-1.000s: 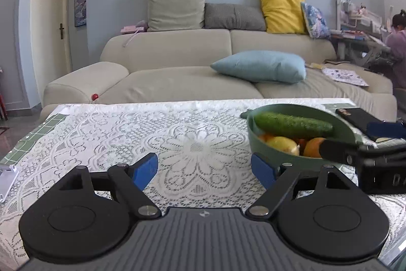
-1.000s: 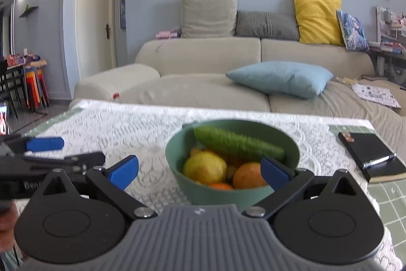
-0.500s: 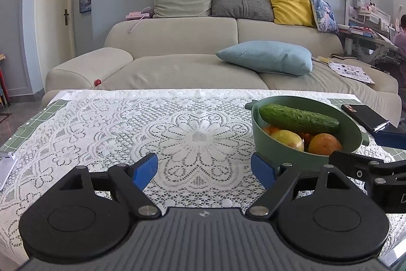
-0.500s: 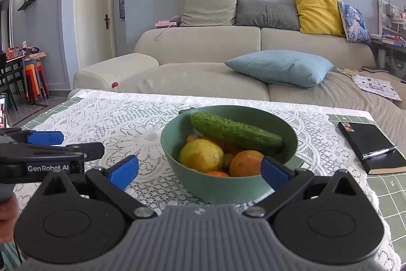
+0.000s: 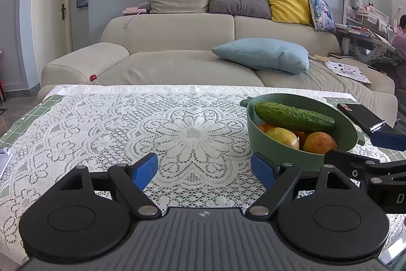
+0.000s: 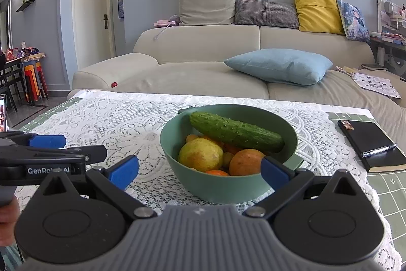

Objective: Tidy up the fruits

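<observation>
Both pairs of blue-padded fingers are spread wide apart and grasp nothing. Seen from its own camera, the left gripper (image 5: 204, 168) hovers low over the white lace cloth (image 5: 162, 128) that covers the tabletop (image 5: 48, 104), with only bare lace between its fingers; its right finger (image 5: 262, 170) sits just in front of the near left wall of a green bowl (image 5: 274, 149). From the right wrist camera, the right gripper (image 6: 199, 172) is held straight in front of the same green bowl (image 6: 218, 187), whose near wall fills the gap between the two fingers without clearly touching either one. The bowl stands on the lace toward the right side of the tabletop and holds all the fruit. A long green cucumber (image 6: 236, 131) lies on top of the pile, slanting from the back left rim toward the right. Under it sit a yellow-green round fruit (image 6: 200, 154) on the left, an orange (image 6: 246, 161) on the right, and smaller orange pieces between them that are too hidden to name. To the right of the bowl, a black notebook (image 6: 368, 141) with a pen (image 6: 379, 150) clipped at its edge lies on the green gridded mat. Beyond the tabletop stands a beige sofa (image 6: 203, 47) with a light blue cushion (image 6: 279, 66) on its seat. At the far left of the right wrist view, the left gripper (image 6: 73, 146) appears side on, with part of a hand (image 6: 6, 220) below it.
</observation>
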A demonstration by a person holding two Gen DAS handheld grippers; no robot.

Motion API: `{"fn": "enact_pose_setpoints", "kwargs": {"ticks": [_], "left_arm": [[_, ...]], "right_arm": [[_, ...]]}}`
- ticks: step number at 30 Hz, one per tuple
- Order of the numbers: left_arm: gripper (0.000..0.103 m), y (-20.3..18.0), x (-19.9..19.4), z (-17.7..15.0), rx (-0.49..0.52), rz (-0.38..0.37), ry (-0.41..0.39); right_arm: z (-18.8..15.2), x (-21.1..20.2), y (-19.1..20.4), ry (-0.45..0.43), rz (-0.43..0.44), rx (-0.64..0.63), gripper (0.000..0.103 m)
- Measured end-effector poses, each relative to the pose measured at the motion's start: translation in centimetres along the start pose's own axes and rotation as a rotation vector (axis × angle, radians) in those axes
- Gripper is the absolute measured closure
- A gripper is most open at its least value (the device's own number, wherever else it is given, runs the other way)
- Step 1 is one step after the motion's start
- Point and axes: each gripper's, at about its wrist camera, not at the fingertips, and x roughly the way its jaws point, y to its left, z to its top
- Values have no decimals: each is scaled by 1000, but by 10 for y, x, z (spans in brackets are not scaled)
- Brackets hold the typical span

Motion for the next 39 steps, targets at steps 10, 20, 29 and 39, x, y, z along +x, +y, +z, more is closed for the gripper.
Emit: {"fn": "enact_pose_setpoints", "kwargs": {"ticks": [10, 20, 29, 39], "left_arm": [[6, 0, -2, 0, 0, -2, -1], [6, 0, -3, 0, -1, -2, -2], [6, 1, -5, 0, -4, -2, -2], [6, 1, -5, 1, -3, 0, 0]], "right_arm": [[0, 2, 3, 9, 5, -4, 4], [-1, 5, 4, 16, 3, -7, 4], [-2, 5, 4, 19, 2, -5, 4], [-2, 5, 4, 22, 5, -2, 4]]}}
